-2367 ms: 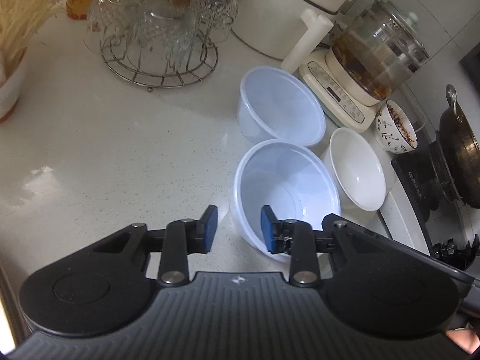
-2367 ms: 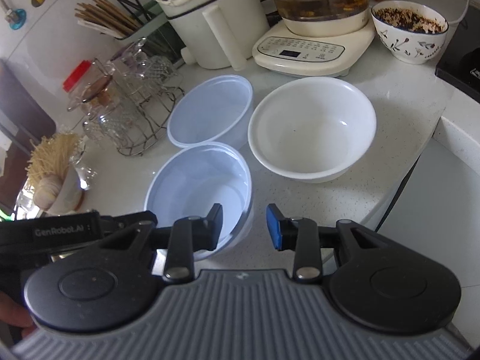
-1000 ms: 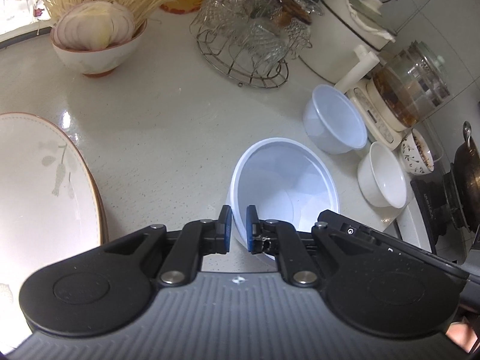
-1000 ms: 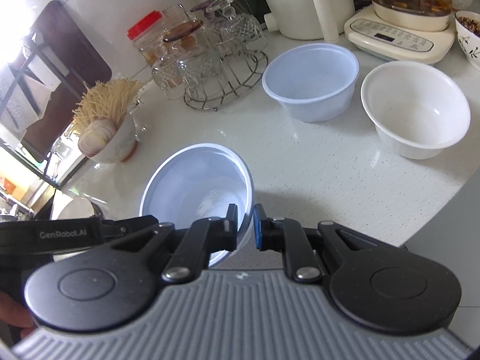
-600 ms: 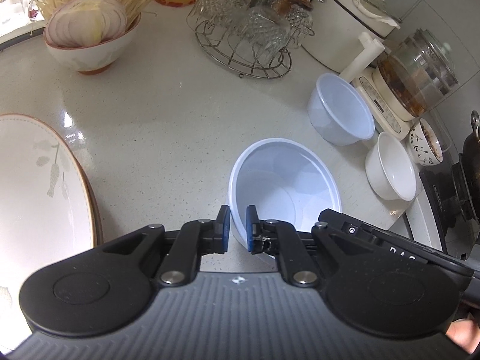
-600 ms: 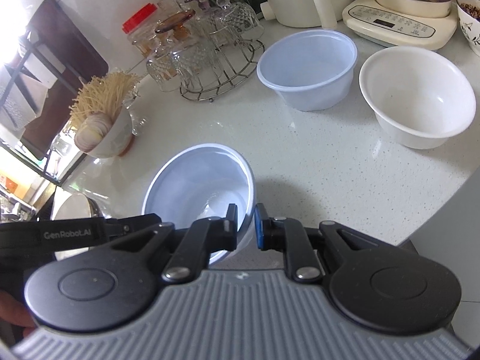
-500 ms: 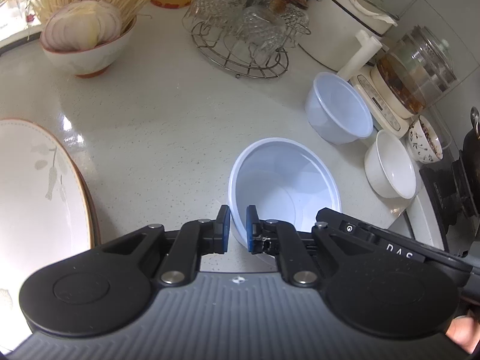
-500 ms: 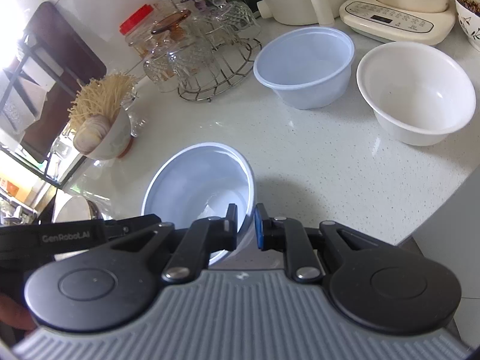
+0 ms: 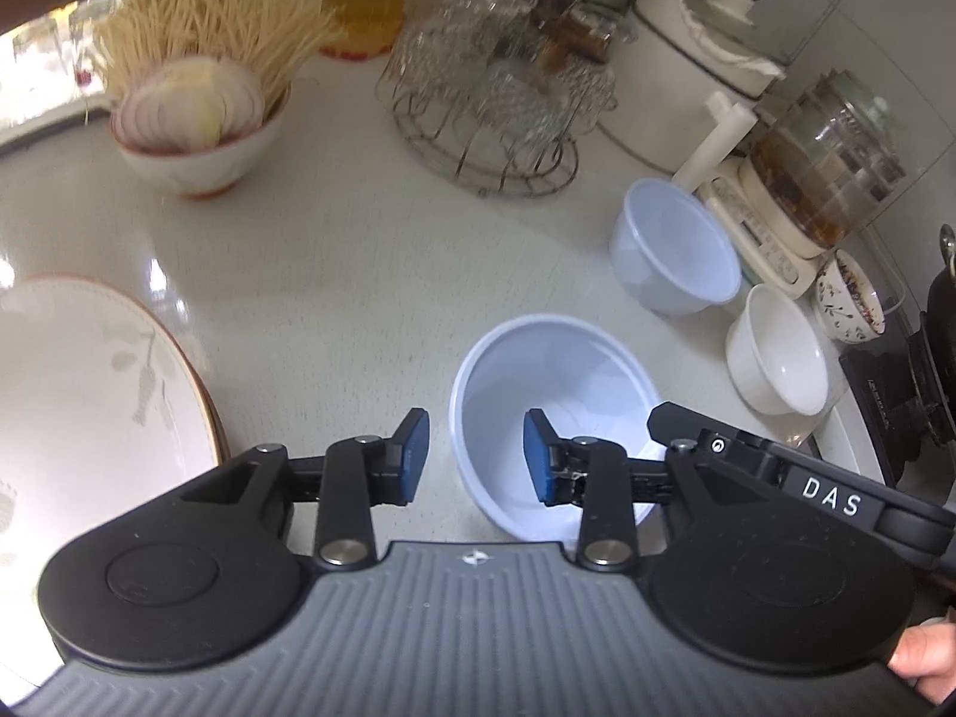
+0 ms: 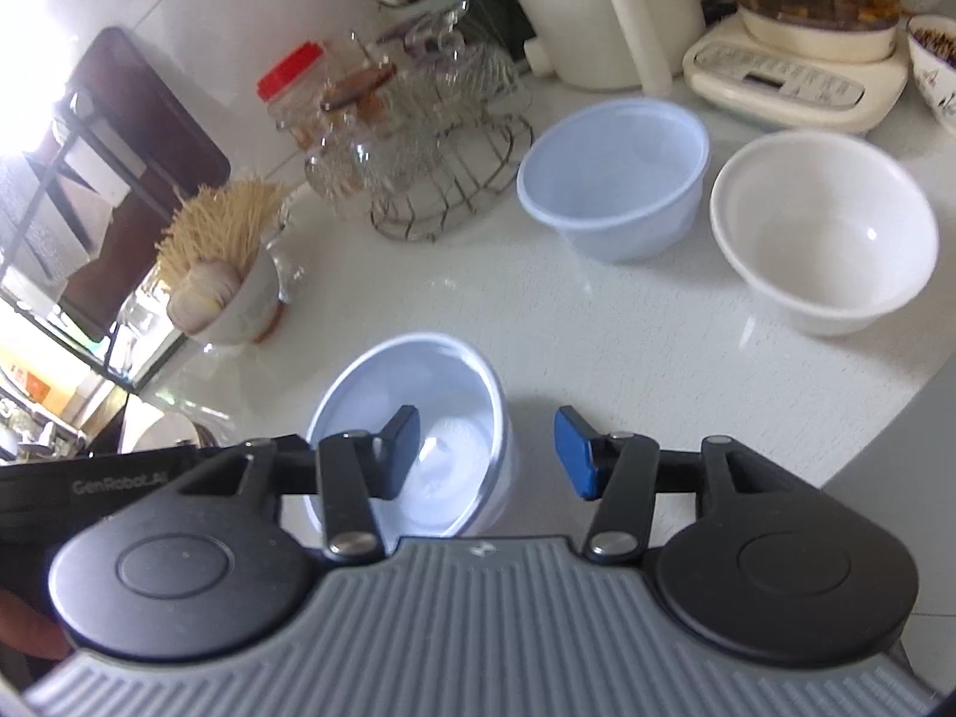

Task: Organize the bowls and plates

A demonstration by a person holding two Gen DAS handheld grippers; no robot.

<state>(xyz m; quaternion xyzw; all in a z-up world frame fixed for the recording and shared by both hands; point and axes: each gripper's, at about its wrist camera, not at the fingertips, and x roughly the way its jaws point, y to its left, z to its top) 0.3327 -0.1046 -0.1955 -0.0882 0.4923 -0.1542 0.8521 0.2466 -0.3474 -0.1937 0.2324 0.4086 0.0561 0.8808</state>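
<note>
A translucent blue-white plastic bowl (image 9: 555, 394) stands on the white counter near its front edge. It also shows in the right wrist view (image 10: 430, 418). My left gripper (image 9: 475, 466) is open, its jaws astride the bowl's left rim. My right gripper (image 10: 487, 457) is open, astride the bowl's right rim. A second plastic bowl (image 9: 675, 263) (image 10: 615, 179) and a white ceramic bowl (image 9: 777, 352) (image 10: 824, 233) stand further right. A large white plate with a brown rim (image 9: 89, 394) lies at the left.
A wire rack of glass cups (image 9: 502, 95) stands at the back. A bowl of noodles and onion (image 9: 197, 119) is at the back left. A white pot (image 9: 699, 71), a glass kettle on its base (image 9: 818, 179) and a patterned bowl (image 9: 848, 299) line the right. A stove (image 9: 920, 394) is at the far right.
Both grippers were shut on the plastic bowl's rim and carried it leftward, away from the other bowls. Now both have opened and the bowl stands on the counter.
</note>
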